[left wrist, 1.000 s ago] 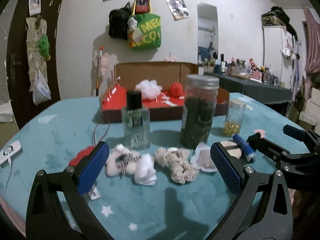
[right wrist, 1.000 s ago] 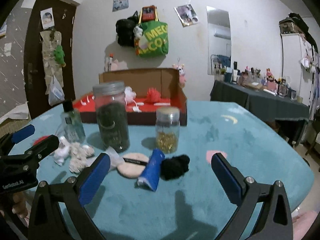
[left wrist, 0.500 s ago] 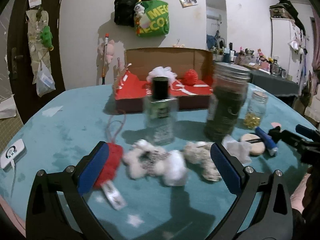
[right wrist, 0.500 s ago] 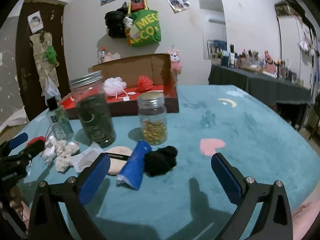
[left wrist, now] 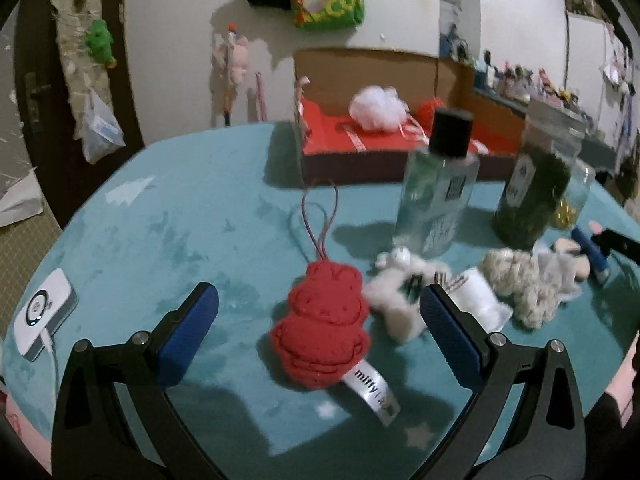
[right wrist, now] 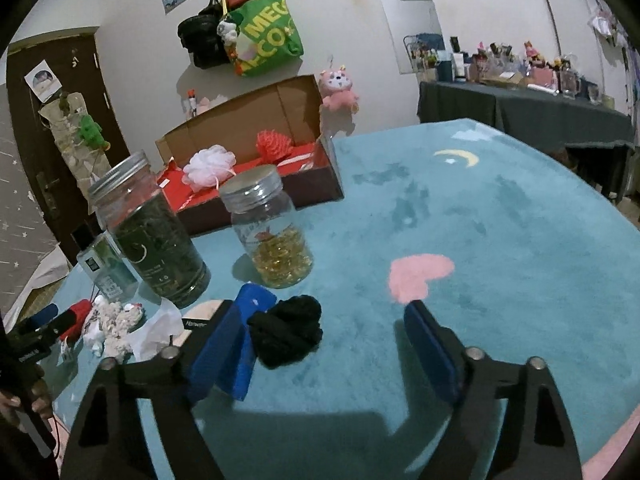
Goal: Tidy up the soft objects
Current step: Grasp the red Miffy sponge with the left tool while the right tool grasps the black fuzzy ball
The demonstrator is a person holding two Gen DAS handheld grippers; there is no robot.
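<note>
A red plush toy with a white tag lies on the teal tablecloth. My left gripper straddles it, jaws closing, pads clear of it on both sides. To its right lie a white plush and a beige knitted piece. A black soft ball lies between the jaws of my right gripper. Those jaws are closing and neither pad presses on the ball. A blue tube lies against the left finger.
At the back stands an open cardboard box with a red lining, a white pouf and a red pouf. A clear bottle, a green-filled jar and a capsule jar stand mid-table. A white device lies left.
The left gripper swung left and down until the red plush sat between its fingers. The right gripper came nearer the black ball and rolled. Both pairs of jaws have narrowed.
</note>
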